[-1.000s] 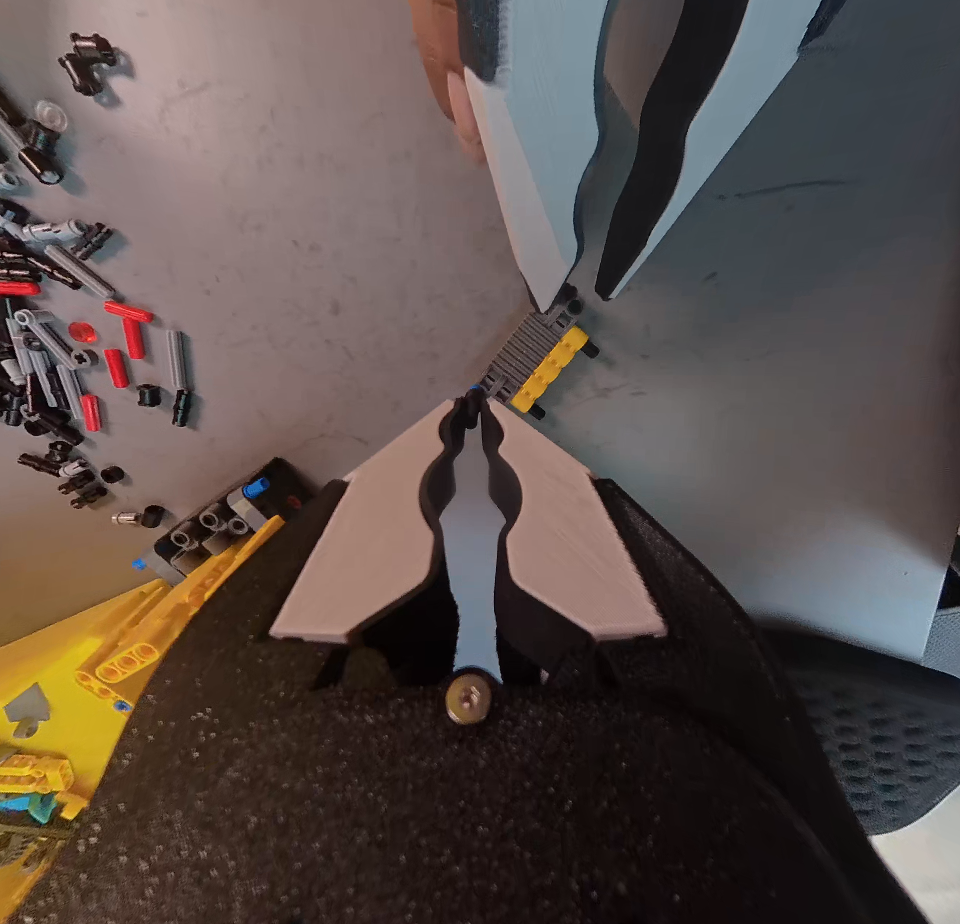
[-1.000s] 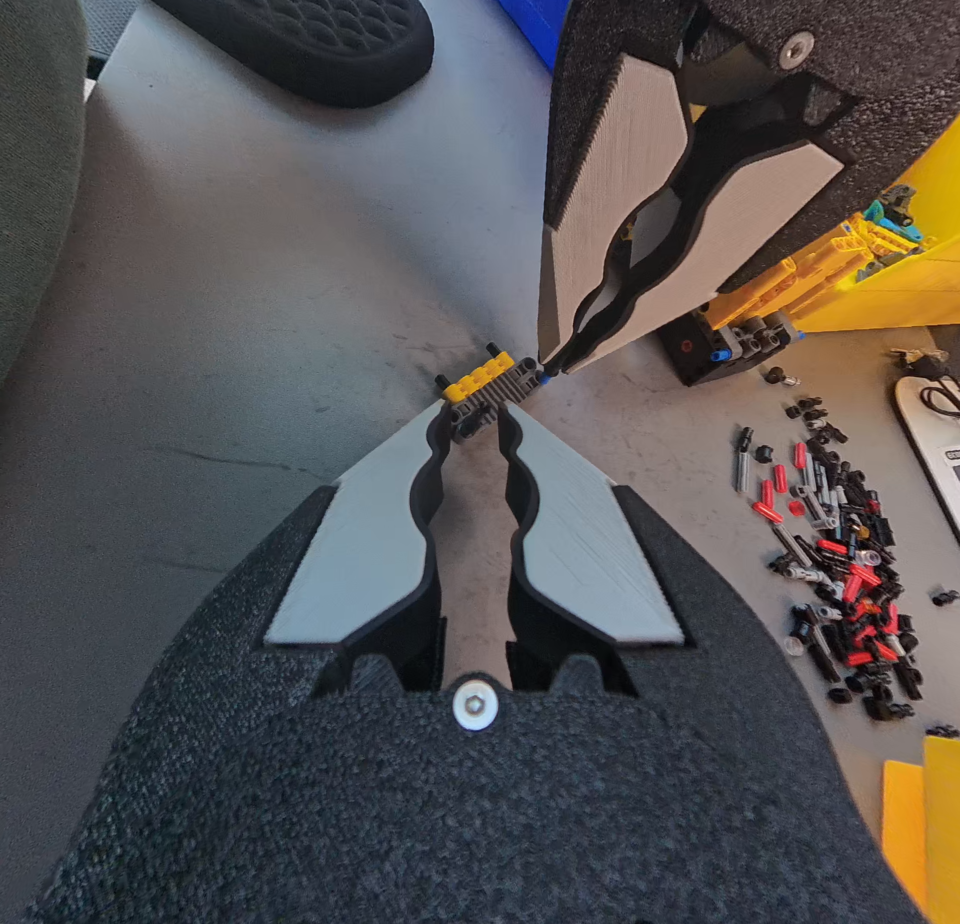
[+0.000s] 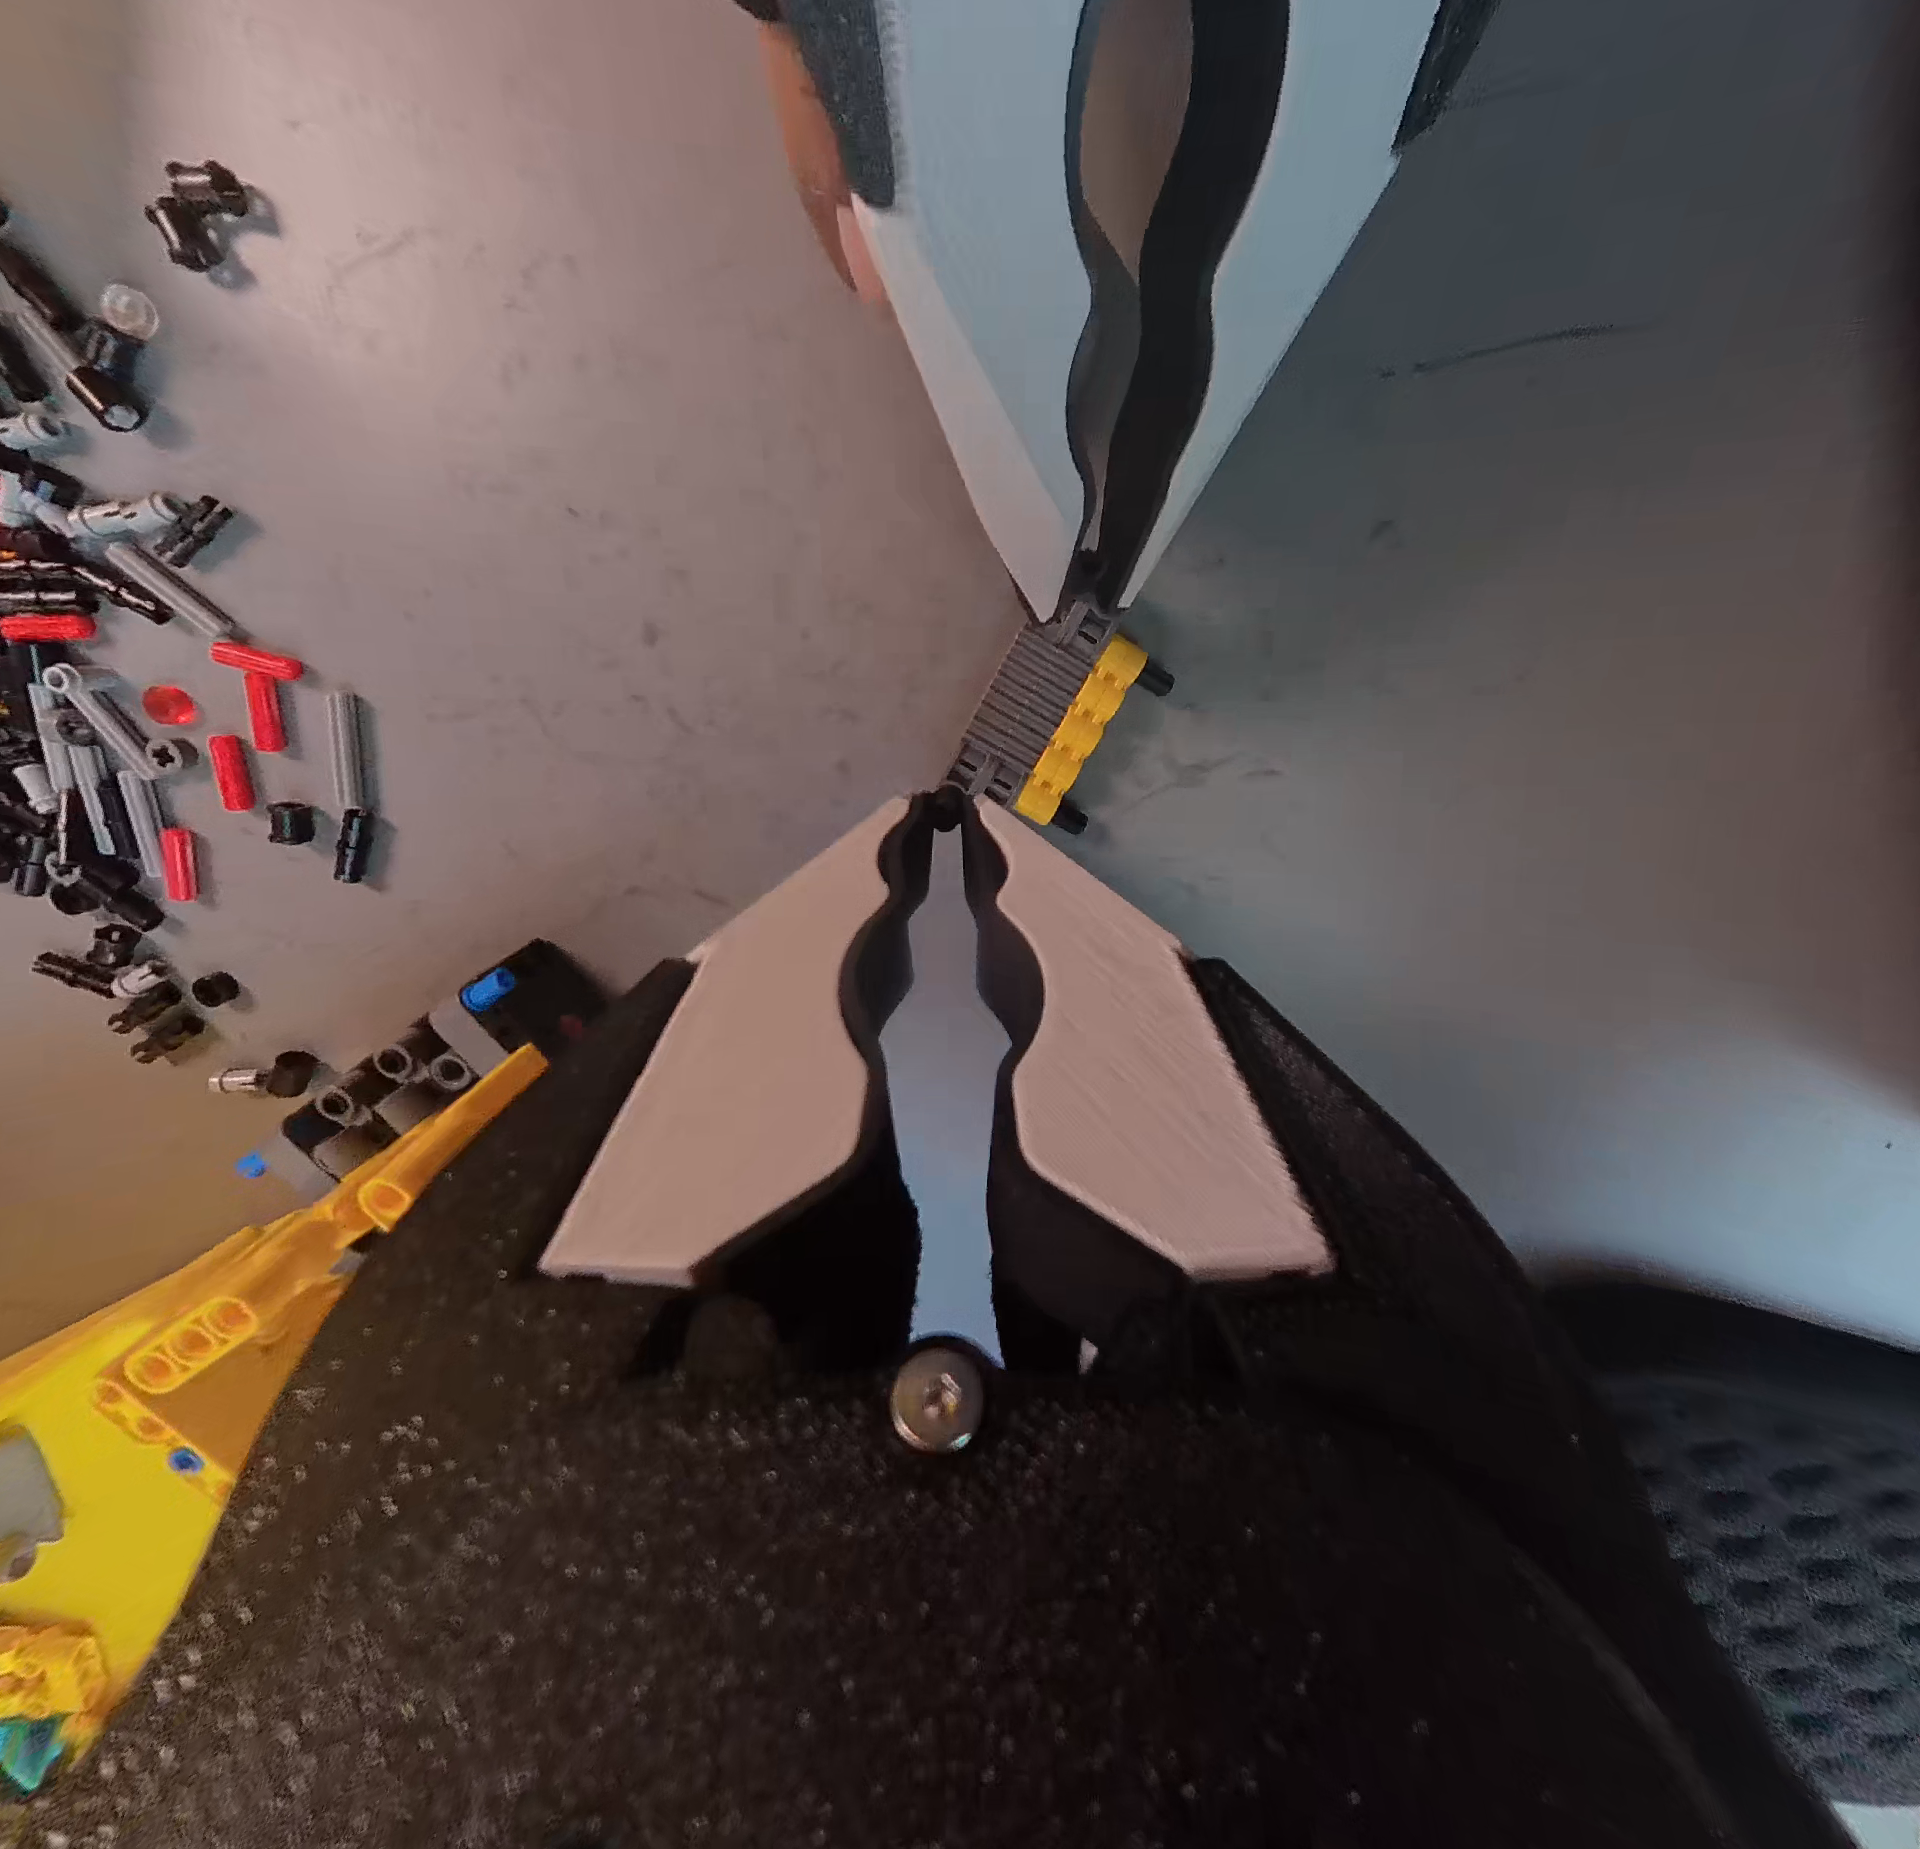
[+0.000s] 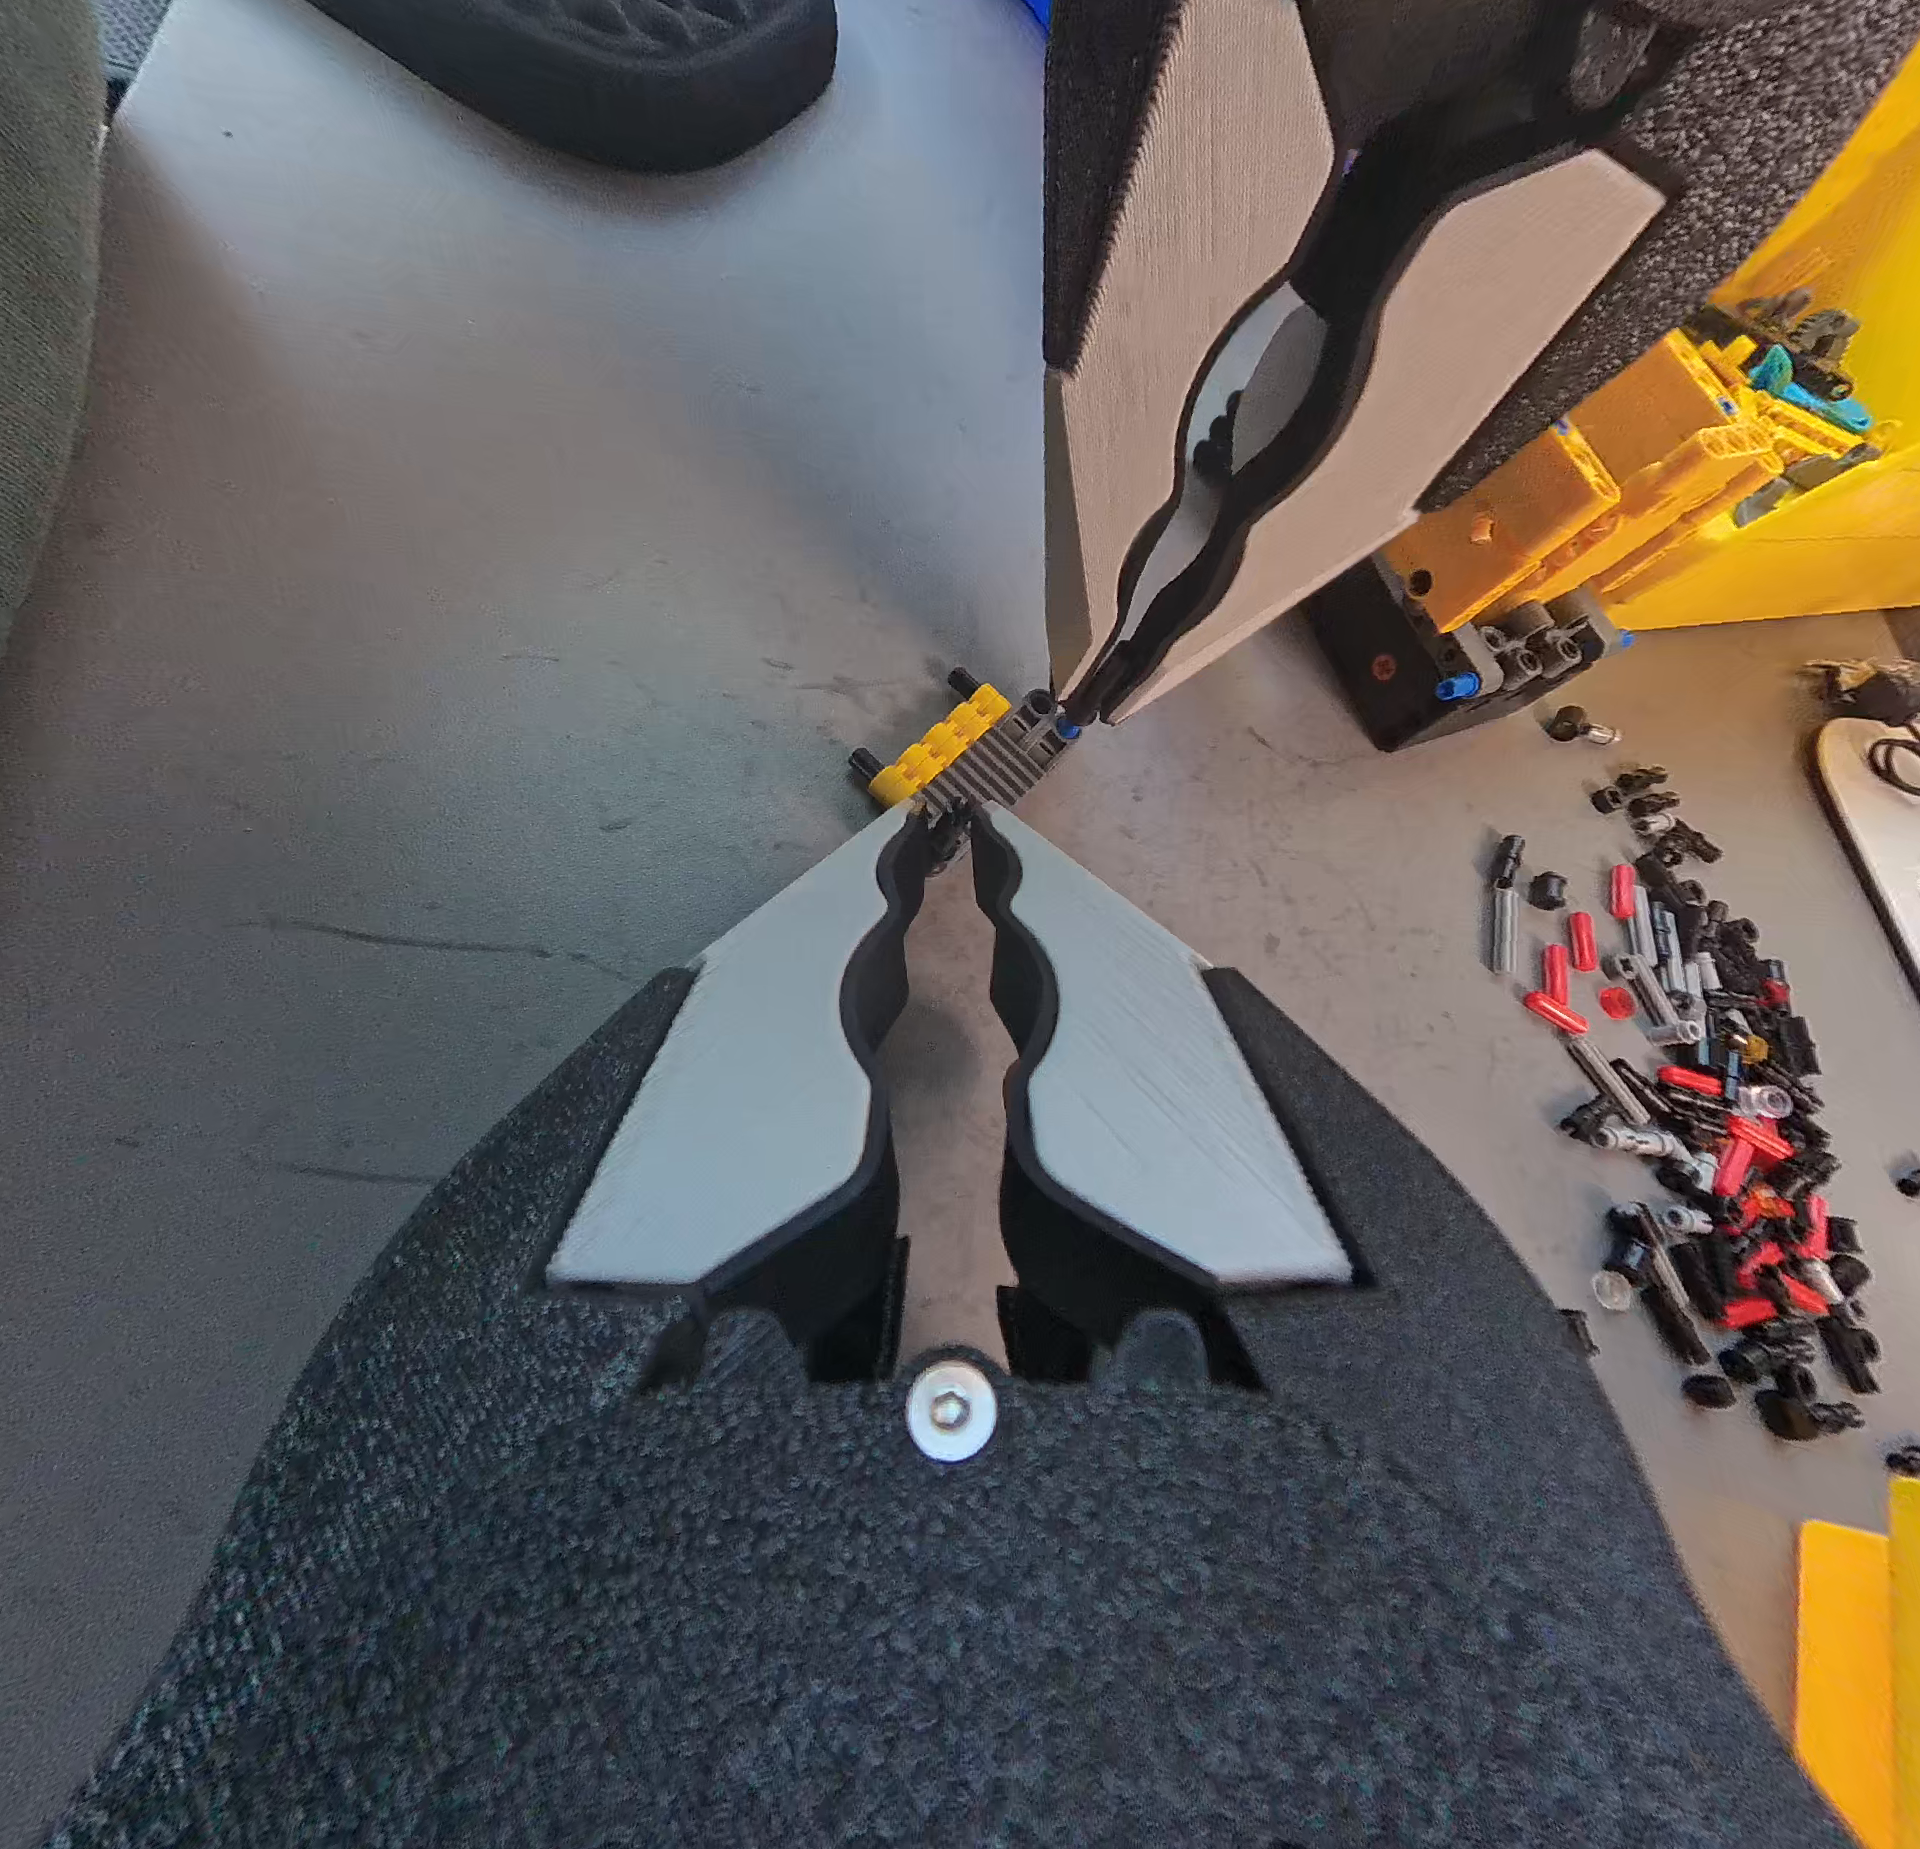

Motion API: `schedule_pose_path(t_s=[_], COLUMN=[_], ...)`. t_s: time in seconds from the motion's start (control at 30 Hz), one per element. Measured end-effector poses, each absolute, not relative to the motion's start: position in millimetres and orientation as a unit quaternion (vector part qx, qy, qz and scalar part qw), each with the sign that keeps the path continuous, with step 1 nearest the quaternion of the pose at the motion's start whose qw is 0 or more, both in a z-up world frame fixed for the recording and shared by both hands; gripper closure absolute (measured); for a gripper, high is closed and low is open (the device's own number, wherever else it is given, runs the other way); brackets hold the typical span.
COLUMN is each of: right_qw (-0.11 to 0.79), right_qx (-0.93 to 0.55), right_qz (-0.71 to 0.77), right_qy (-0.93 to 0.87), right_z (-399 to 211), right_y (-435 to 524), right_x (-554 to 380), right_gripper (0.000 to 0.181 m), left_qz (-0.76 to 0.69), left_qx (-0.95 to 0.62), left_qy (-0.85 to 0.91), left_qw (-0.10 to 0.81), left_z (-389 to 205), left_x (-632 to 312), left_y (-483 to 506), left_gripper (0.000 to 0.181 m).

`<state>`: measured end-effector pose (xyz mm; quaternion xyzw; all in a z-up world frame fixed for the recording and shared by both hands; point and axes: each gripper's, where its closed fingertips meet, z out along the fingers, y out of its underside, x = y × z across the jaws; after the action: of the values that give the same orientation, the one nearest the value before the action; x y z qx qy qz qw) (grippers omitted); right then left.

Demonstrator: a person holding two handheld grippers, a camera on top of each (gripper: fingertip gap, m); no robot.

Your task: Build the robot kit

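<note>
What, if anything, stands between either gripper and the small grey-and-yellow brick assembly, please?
Nothing visible does. The left gripper has its fingers closed on one end of the brick assembly, and the right gripper grips the opposite end.

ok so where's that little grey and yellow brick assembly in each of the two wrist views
Left wrist view: grey and yellow brick assembly sits right of centre, between the left gripper below and the right gripper above.
Right wrist view: it lies at centre, just above the right gripper, with the left gripper at its right end.
Shared landmark: the pile of small red, black and grey pins.
</note>
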<state>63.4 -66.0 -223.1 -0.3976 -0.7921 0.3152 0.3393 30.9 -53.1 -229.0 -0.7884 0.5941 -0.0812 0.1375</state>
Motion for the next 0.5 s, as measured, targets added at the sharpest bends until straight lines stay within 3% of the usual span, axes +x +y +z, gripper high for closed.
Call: schedule_pose_path(t_s=[0.2, 0.5], right_qw=[0.337, 0.336], right_qx=[-0.399, -0.401], right_qz=[0.318, 0.319], right_qy=[-0.791, -0.79], right_z=[-223.7, -224.2], right_y=[-66.0, -66.0], right_x=[62.3, 62.0], right_gripper=[0.174, 0.174], left_qz=[-0.087, -0.077], left_qx=[-0.792, -0.788], left_qy=[0.583, 0.599], left_qw=[0.159, 0.12], left_z=[-228.5, -228.8], left_x=[27.6, 29.5], left_y=[-55.4, -54.8], left_gripper=[0.177, 0.177])
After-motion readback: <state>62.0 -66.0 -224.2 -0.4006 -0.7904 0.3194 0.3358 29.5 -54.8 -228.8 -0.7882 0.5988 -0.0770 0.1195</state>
